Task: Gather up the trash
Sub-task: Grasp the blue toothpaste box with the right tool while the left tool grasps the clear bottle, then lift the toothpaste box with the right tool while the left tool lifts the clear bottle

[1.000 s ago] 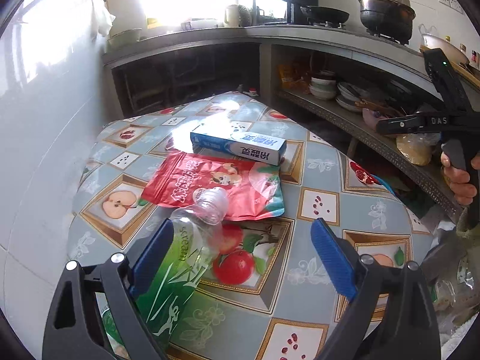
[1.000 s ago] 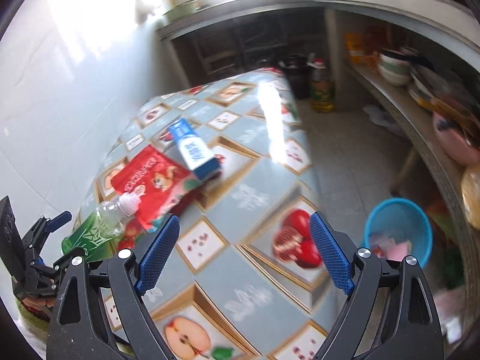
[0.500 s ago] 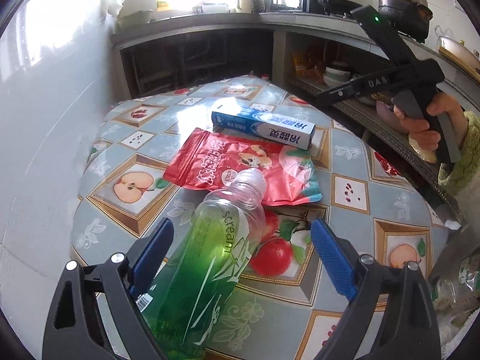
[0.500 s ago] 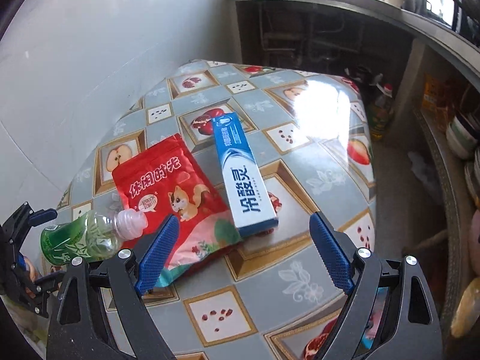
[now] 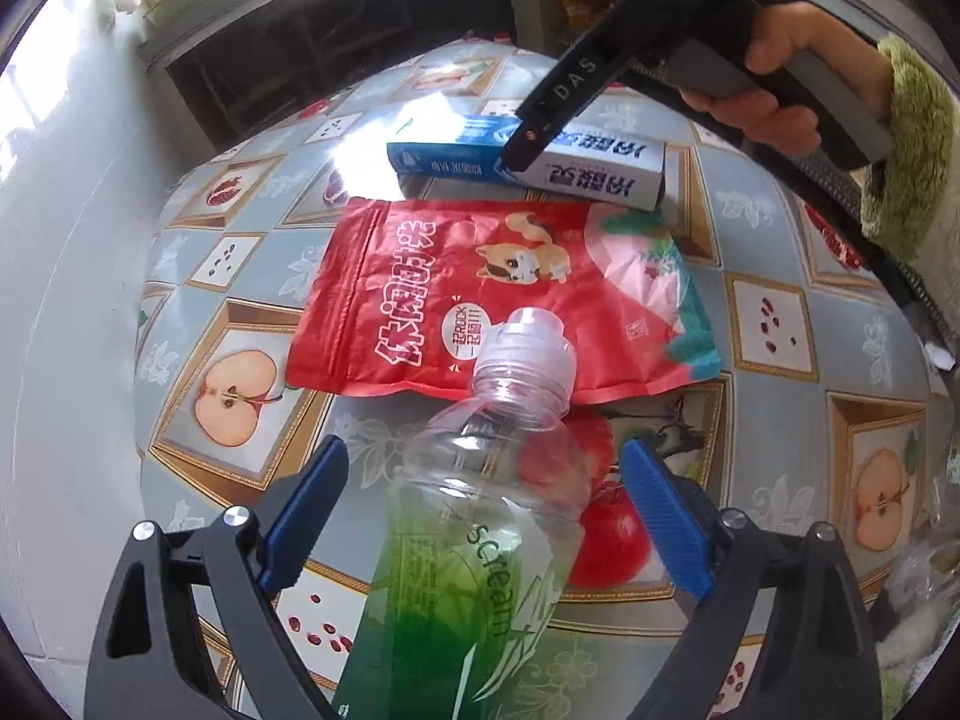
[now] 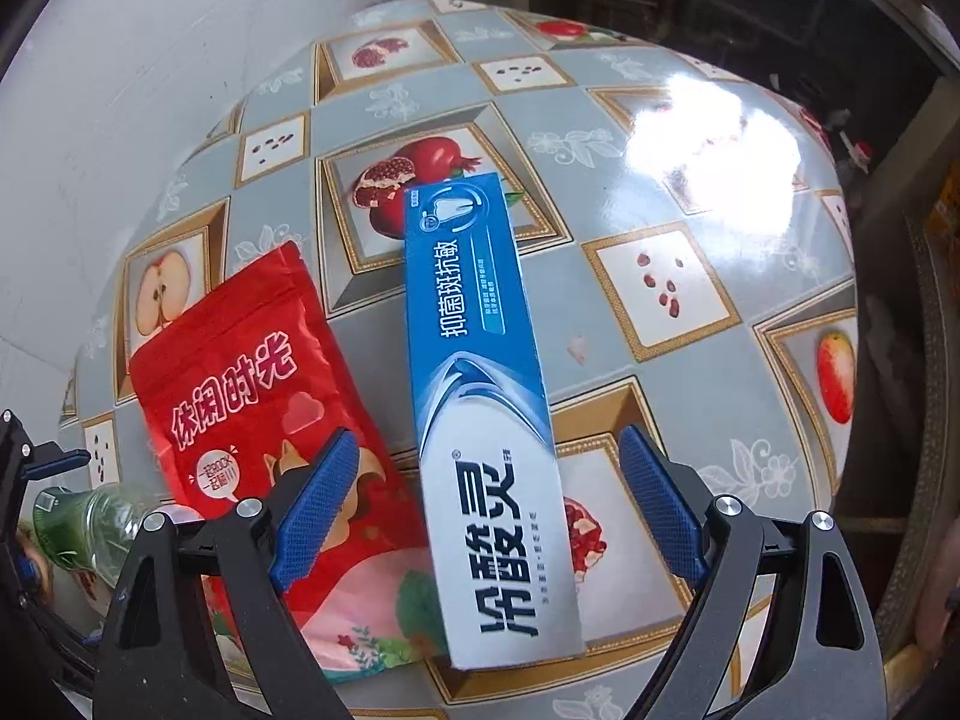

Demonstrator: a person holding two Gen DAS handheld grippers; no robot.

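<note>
A clear plastic bottle with a green label (image 5: 480, 516) lies on the table, its cap end toward a red snack bag (image 5: 480, 294). My left gripper (image 5: 480, 510) is open, its blue fingers on either side of the bottle's shoulder. A blue and white toothpaste box (image 6: 480, 396) lies beside the red bag (image 6: 252, 396). My right gripper (image 6: 489, 504) is open, its fingers straddling the near end of the box. The box (image 5: 594, 174) and the right gripper's body show in the left wrist view. The bottle (image 6: 90, 522) shows at the left in the right wrist view.
The table carries a grey fruit-patterned cloth (image 6: 690, 276) and stands against a white wall (image 6: 120, 60). Dark shelving under a counter (image 5: 336, 42) lies beyond the table. The table's right edge drops off near more shelves (image 6: 936, 252).
Both grippers have moved in lower and closer: the left now straddles the bottle, the right has swung over the table and straddles the toothpaste box. Nothing on the table has moved.
</note>
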